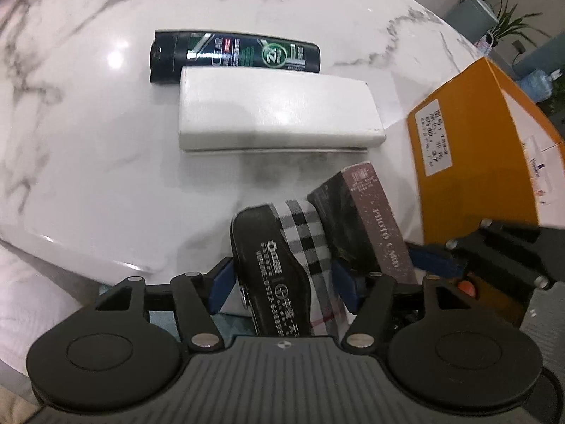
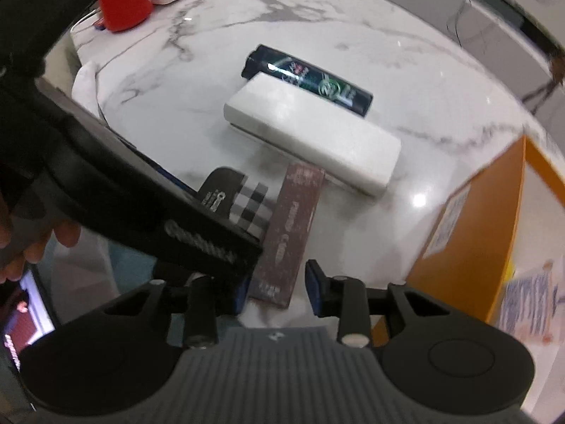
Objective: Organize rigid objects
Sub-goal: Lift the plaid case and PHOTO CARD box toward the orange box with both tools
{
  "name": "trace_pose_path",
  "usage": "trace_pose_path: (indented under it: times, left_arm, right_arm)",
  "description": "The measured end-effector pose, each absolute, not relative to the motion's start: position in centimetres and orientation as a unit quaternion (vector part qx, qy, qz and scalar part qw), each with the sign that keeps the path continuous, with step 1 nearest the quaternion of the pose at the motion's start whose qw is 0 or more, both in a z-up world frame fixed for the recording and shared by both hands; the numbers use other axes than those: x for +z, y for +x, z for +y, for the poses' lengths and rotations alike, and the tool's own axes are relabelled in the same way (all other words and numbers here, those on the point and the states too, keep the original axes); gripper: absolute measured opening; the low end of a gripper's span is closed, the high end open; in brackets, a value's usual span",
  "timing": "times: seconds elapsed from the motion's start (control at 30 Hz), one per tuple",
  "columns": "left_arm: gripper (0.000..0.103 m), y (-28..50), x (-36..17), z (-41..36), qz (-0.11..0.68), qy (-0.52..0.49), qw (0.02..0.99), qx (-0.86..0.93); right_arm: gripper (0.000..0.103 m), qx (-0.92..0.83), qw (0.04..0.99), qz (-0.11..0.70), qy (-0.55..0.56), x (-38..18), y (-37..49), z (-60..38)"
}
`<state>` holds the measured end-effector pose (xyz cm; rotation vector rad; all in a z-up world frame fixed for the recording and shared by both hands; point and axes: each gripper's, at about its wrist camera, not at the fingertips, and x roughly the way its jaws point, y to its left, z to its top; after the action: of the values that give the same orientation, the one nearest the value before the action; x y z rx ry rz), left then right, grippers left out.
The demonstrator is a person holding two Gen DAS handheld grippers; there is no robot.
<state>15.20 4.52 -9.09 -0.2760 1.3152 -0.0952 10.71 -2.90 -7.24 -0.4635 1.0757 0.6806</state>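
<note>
Setting down: left gripper (image 1: 282, 282) jaws apart around plaid case (image 1: 282, 265), right gripper (image 2: 275, 282) open astride photo-card box (image 2: 287, 236) (2 items touching) — lift clear straight up.

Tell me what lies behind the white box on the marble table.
A dark shampoo bottle lies on its side right behind the white box, parallel to it. The box covers the bottle's lower edge, so contact between them cannot be confirmed.

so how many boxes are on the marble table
3: a white box lying beside the dark bottle, a maroon photo card box near the grippers, and an orange box at the right. More may sit out of view.
</note>
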Motion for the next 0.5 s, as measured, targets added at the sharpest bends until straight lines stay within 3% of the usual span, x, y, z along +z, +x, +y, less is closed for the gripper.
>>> trace_pose_path:
  times: [0.07, 0.13, 0.23, 0.5]
  left_arm:
    - [0.075, 15.4, -9.1, 4.1, 0.605, -0.113, 0.787, -0.039]
    - [0.077, 15.6, -9.1, 3.7, 0.603, -0.099, 0.791, -0.038]
    - [0.080, 15.7, -9.2, 2.8, 0.602, -0.061, 0.794, -0.053]
    - [0.075, 16.0, -8.9, 3.1, 0.613, -0.005, 0.782, -0.111]
  right_arm:
    - [0.033, 0.313, 0.783, 0.488, -0.224, -7.3, 11.0, -2.7]
    - [0.025, 0.312, 0.782, 0.494, -0.217, -7.5, 11.3, -2.8]
    - [0.024, 0.298, 0.781, 0.505, -0.216, -7.7, 10.9, -2.8]
    - [0.023, 0.275, 0.797, 0.511, -0.168, -7.7, 9.5, -4.1]
